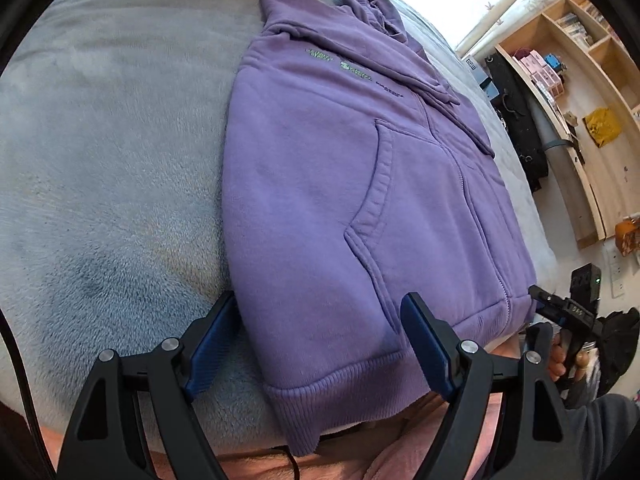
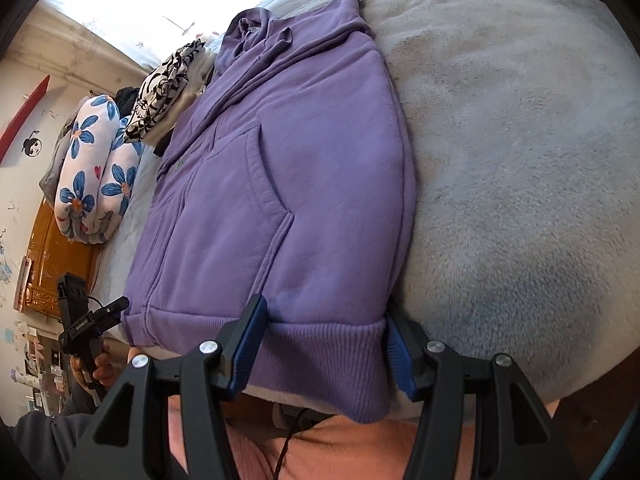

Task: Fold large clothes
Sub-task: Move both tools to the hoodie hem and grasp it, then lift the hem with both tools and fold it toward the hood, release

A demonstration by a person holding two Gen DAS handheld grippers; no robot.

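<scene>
1. Evidently the fold is partway through: the purple hoodie [image 1: 352, 184] already lies narrowed into a long strip with its sleeves tucked out of sight, and both claws sit at its ribbed hem [image 2: 320, 356] by the near edge of the bed [image 1: 100, 160].
2. Nearest, the left claw [image 1: 324, 344] is spread wide, one finger on the blanket just beside the hoodie's left edge and the other over the fabric above the hem; it pinches nothing.
3. Likewise, the right claw [image 2: 324, 344] is spread and straddles the right-hand corner of the hem, one finger over the cloth and one at its outer edge.
4. Judging by this, the next move calls for each claw to close on a hem corner through all the layers, then lift and carry the hem toward the hood so the strip halves evenly.
5. Hanging slightly over the near edge, the hem looks thick and stretchy, so a shallow pinch might catch only the top layer.
6. Farther along, the body is smooth, showing a front pocket [image 1: 384, 200], a zip line and small green print [image 1: 356, 72] on the chest.
7. Farthest, the hood [image 1: 372, 4] lies bunched toward the far edge of the bed, near a stack of other clothes [image 2: 164, 92].
</scene>
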